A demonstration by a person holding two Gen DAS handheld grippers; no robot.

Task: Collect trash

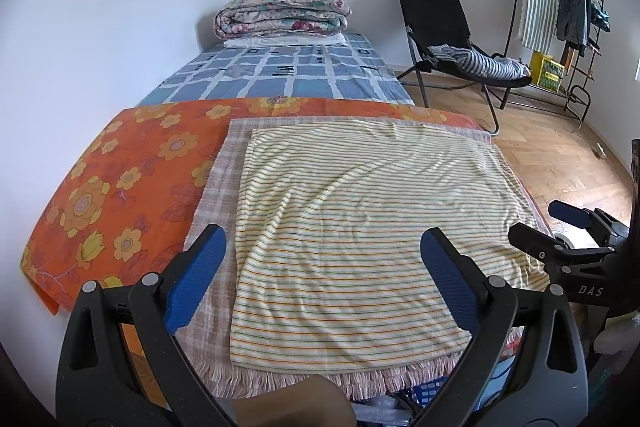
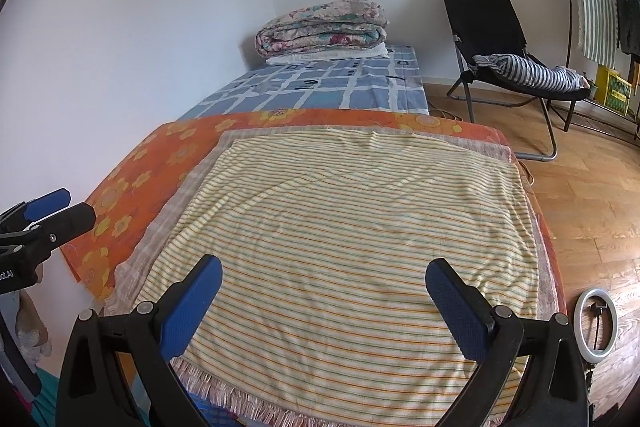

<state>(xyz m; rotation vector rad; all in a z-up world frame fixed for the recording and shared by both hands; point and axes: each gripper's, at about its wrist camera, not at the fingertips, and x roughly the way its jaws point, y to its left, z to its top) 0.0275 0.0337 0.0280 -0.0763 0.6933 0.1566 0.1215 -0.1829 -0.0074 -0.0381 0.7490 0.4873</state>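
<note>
No trash shows in either view. My left gripper (image 1: 322, 241) is open and empty, held above the near end of a yellow striped cloth (image 1: 360, 227) spread on the bed. My right gripper (image 2: 323, 273) is open and empty above the same striped cloth (image 2: 340, 227). The right gripper also shows at the right edge of the left wrist view (image 1: 560, 223), and the left gripper at the left edge of the right wrist view (image 2: 48, 211). Both hover side by side at the foot of the bed.
An orange flowered sheet (image 1: 120, 187) and a blue checked sheet (image 1: 280, 71) cover the bed, with a folded quilt (image 1: 280, 13) at its head. A black folding chair (image 1: 448, 39) with striped clothing, a clothes rack (image 1: 560, 7) and a ring light (image 2: 596, 319) stand on the wooden floor.
</note>
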